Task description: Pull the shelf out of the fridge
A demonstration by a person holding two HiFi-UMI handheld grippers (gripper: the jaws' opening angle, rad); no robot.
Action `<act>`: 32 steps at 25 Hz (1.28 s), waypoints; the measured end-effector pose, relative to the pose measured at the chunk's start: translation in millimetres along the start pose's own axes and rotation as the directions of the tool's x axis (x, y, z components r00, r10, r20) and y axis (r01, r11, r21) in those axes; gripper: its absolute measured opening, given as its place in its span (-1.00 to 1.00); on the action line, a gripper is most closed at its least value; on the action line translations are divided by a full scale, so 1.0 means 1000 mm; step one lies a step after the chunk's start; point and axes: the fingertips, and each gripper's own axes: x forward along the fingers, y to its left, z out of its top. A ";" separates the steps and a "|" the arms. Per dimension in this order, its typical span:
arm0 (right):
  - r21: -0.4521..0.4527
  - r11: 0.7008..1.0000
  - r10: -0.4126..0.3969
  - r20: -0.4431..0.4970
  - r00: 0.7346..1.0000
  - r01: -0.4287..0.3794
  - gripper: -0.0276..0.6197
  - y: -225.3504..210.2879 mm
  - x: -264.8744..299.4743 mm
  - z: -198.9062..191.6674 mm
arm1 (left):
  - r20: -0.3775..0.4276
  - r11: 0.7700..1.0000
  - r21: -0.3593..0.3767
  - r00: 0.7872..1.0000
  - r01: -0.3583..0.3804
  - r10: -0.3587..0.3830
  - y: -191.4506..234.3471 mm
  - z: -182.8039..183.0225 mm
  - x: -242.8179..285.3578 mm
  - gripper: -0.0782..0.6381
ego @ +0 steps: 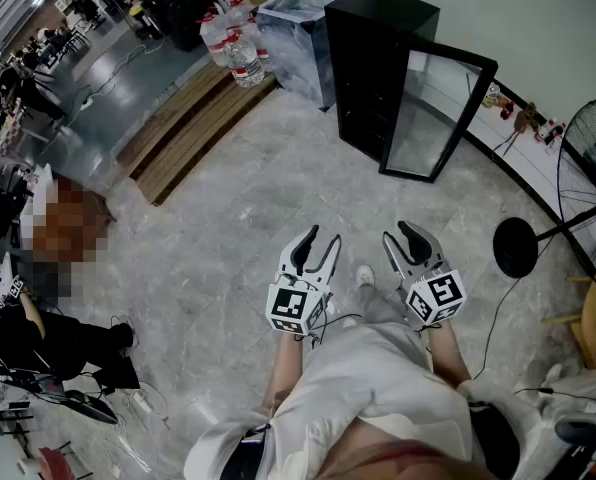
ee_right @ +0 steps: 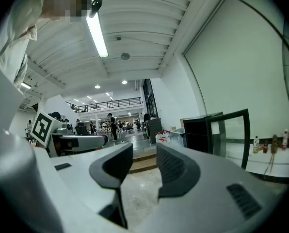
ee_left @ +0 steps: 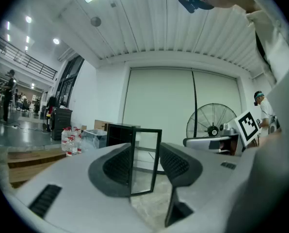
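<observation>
Left gripper (ego: 321, 241) (ee_left: 147, 161): my jaws are spread, nothing between them; the gap just frames the fridge way off
Right gripper (ego: 405, 238) (ee_right: 144, 166): spread too, a bit narrower than the left; only floor (ego: 238, 218) shows through the gap
Both: side by side, near each other, roughly level, out in front of the person's body; touching nothing
Fridge (ego: 378, 58) (ee_left: 118, 135) (ee_right: 198, 135): small black one standing on the floor by the wall; well apart from both grippers, ahead of them
Door (ego: 438, 118) (ee_left: 145, 149) (ee_right: 232, 135): glass in a black frame; swung wide open, on the right of the cabinet in the head view
Shelf: somewhere in the fridge I guess, but the inside is too dark for me to make it out
Bin (ego: 293, 38): clear plastic, just beside the fridge on its left
Bottles (ego: 233, 43) (ee_left: 69, 140): a bunch of them left of the bin
Fan (ego: 593, 158) (ee_left: 212, 125): standing fan off to the right, by the wall
</observation>
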 end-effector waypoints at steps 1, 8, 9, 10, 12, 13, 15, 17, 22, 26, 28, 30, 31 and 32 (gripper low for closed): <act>-0.003 1.000 -0.001 0.000 1.000 0.001 -0.45 -0.001 0.000 0.001 | 0.002 1.000 0.005 1.000 0.000 0.000 -0.001 0.001 0.000 -0.25; -0.001 1.000 -0.028 0.024 0.999 0.028 -0.44 -0.009 0.010 0.012 | 0.020 1.000 0.031 1.000 0.003 -0.004 0.011 0.012 0.008 -0.25; -0.005 1.000 -0.026 0.027 0.999 0.026 -0.43 -0.011 0.014 0.013 | 0.022 0.999 0.034 1.000 0.002 -0.003 0.013 0.014 0.013 -0.25; -0.008 1.000 -0.024 0.028 0.999 0.024 -0.43 -0.014 0.019 0.014 | 0.024 0.999 0.035 1.000 0.002 -0.003 0.016 0.015 0.018 -0.25; -0.006 1.000 -0.021 0.026 0.999 0.022 -0.43 -0.020 0.028 0.014 | 0.025 0.999 0.032 1.000 0.000 0.000 0.021 0.015 0.027 -0.25; -0.003 1.000 -0.020 0.024 0.999 0.021 -0.43 -0.023 0.033 0.015 | 0.024 1.000 0.031 1.000 -0.001 0.000 0.024 0.015 0.031 -0.25; 0.000 1.000 -0.014 0.022 1.000 0.014 -0.43 -0.028 0.043 0.015 | 0.024 1.000 0.024 1.000 -0.004 0.003 0.030 0.016 0.042 -0.25; 0.002 1.000 -0.003 0.020 1.000 0.003 -0.43 -0.036 0.054 0.016 | 0.024 1.000 0.020 1.000 -0.008 0.008 0.037 0.016 0.054 -0.25; 0.009 1.000 0.019 0.025 1.000 -0.019 -0.41 -0.068 0.084 0.022 | 0.011 0.999 0.035 1.000 -0.002 0.002 0.049 0.019 0.095 -0.25; 0.006 0.999 0.047 0.013 0.999 -0.048 -0.34 -0.093 0.108 0.028 | 0.002 0.999 0.040 1.000 -0.007 0.007 0.059 0.025 0.129 -0.25; 0.003 0.999 0.054 0.007 0.999 -0.054 -0.33 -0.102 0.119 0.031 | 0.000 0.999 0.042 1.000 -0.008 0.008 0.065 0.028 0.143 -0.25; 0.002 0.998 0.059 0.002 0.998 -0.059 -0.32 -0.111 0.130 0.034 | -0.005 0.999 0.043 1.000 -0.006 0.006 0.070 0.031 0.158 -0.25; 0.004 0.998 0.061 -0.001 0.998 -0.061 -0.32 -0.116 0.135 0.035 | -0.007 0.999 0.042 1.000 -0.006 0.007 0.072 0.032 0.165 -0.25; 0.005 0.998 0.064 -0.004 0.998 -0.064 -0.32 -0.121 0.141 0.035 | -0.009 0.999 0.040 1.000 -0.009 0.009 0.075 0.033 0.172 -0.25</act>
